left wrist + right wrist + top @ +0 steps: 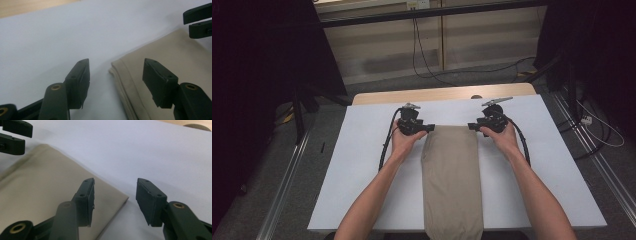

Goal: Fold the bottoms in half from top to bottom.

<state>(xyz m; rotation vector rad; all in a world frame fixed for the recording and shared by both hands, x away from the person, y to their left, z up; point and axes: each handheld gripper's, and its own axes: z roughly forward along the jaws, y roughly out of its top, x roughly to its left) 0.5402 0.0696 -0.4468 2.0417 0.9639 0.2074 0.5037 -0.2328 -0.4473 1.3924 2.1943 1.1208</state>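
High view: grippers flanking folded cloth.

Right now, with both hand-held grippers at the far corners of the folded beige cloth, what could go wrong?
1. The left hand-held gripper straddles the stacked edge of the folded beige cloth; its open jaws may pinch only some layers, so the fold opens.
2. The right hand-held gripper sits at the very corner tip; a shallow bite could slip off.

Dim room, table evenly lit; near jaws soft-focus in gripper views
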